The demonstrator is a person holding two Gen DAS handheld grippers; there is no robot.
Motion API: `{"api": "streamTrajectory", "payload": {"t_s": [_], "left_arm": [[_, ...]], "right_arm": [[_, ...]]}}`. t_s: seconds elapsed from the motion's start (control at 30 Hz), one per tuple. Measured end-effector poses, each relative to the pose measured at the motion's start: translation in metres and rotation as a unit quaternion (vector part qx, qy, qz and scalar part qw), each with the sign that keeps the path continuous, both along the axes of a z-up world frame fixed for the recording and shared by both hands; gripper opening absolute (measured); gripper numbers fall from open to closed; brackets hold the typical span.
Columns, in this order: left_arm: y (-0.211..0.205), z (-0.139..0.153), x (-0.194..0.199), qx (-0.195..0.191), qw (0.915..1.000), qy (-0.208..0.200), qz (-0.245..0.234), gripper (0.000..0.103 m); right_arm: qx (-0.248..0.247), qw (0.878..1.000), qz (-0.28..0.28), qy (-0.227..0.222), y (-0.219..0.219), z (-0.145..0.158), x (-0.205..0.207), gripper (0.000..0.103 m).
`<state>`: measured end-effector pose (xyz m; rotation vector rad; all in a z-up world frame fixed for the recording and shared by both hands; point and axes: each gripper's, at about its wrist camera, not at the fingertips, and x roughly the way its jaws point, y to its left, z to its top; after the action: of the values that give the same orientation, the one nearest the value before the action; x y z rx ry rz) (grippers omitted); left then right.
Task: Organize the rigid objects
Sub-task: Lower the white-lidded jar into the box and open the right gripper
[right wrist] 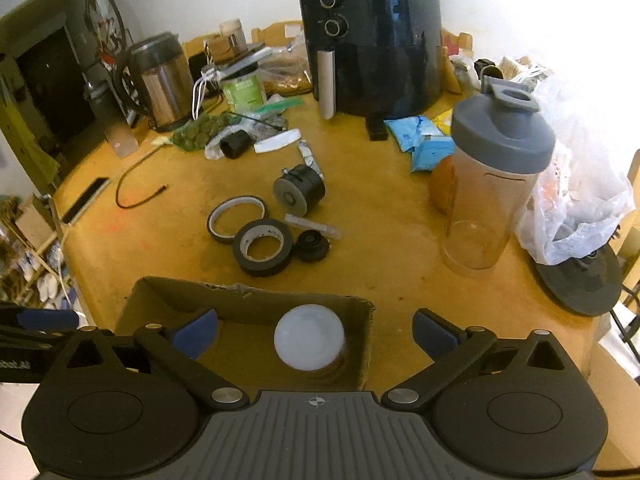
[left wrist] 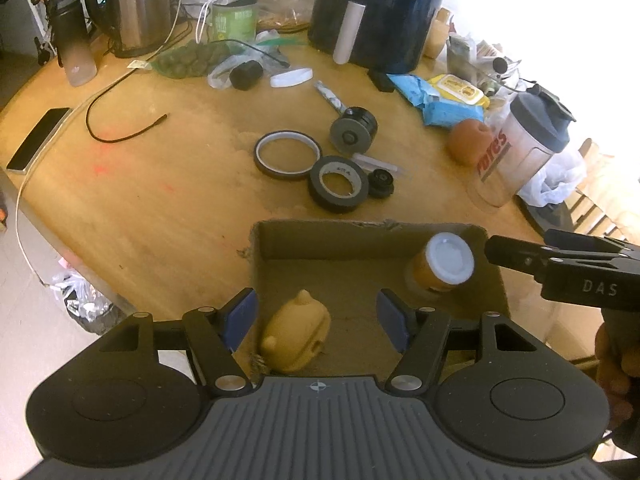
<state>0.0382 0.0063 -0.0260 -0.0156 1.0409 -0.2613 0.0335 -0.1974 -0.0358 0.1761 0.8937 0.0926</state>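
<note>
Right gripper (right wrist: 314, 334) spread wide above the white-lidded jar (right wrist: 309, 338), gripping nothing, jar standing in the cardboard box's (left wrist: 360, 240) right corner, left gripper (left wrist: 316, 316) half open, empty, over the tan figurine (left wrist: 296, 340), box at the table's (left wrist: 160, 208) near edge

The left gripper (left wrist: 318, 322) has matte black linkage arms, silver round rivets, dark blue rectangular pads (left wrist: 240, 318) and a grey ribbed base bearing a small crosshair mark at lower centre. The right gripper (right wrist: 316, 336) is built alike; its side carries white letters "DAS".
</note>
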Motion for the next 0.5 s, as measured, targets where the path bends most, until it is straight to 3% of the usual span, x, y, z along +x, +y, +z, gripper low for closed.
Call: {"api": "streamTrajectory", "payload": {"t_s": [0.5], "left_arm": [[-0.021, 0.007, -0.031, 0.011, 0.9986, 0.003, 0.051, 0.065]], "right_arm": [[-0.008, 0.999, 0.038, -0.012, -0.023, -0.006, -0.025, 0.103]]}}
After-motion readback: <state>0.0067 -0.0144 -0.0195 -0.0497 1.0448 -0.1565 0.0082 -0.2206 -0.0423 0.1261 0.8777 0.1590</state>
